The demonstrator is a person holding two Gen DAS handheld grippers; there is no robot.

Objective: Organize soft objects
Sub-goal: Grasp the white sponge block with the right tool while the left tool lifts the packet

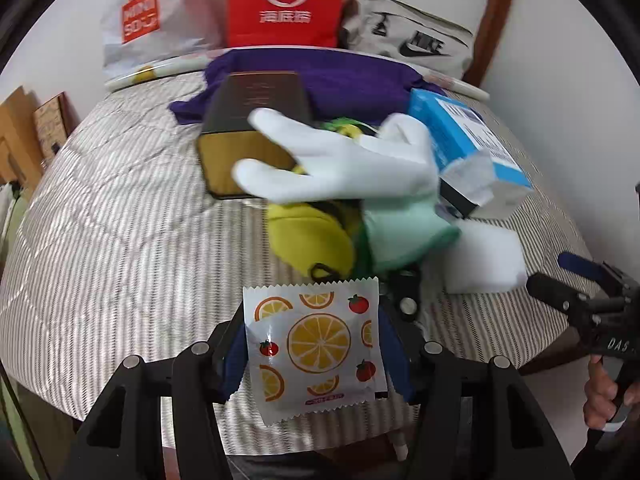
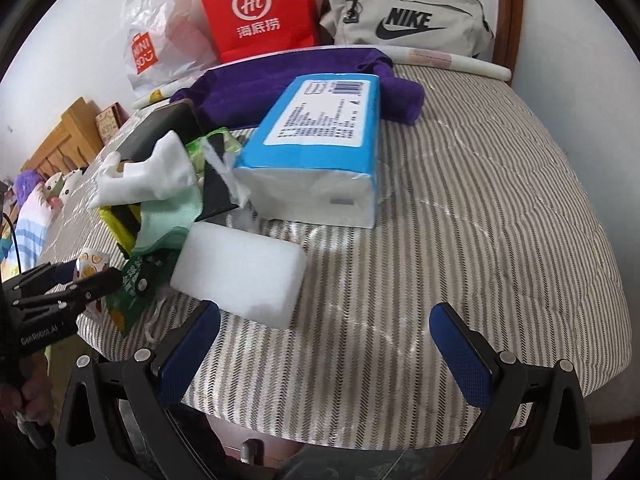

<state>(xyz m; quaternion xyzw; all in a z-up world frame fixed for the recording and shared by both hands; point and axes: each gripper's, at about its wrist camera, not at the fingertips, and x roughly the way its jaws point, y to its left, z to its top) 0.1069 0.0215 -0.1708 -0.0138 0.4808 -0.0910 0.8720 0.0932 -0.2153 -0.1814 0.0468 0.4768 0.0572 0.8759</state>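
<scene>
Sachet [image 1: 314, 346] clamped in left gripper [image 1: 314, 356], right gripper [image 2: 326, 356] agape

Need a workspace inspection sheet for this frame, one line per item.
Surface: striped quilted pad, partly bare.
Job's things: fruit-print sachet; white glove; white foam block; tissue pack; purple cloth.
Clutter: dark box; yellow pouch.
Grippers: left gripper shut on the sachet; right gripper open, nothing between its fingers.
Cables: thin dark cord at far left.
Surroundings: red paper bag, white plastic bag, grey Nike pouch against the wall.
</scene>
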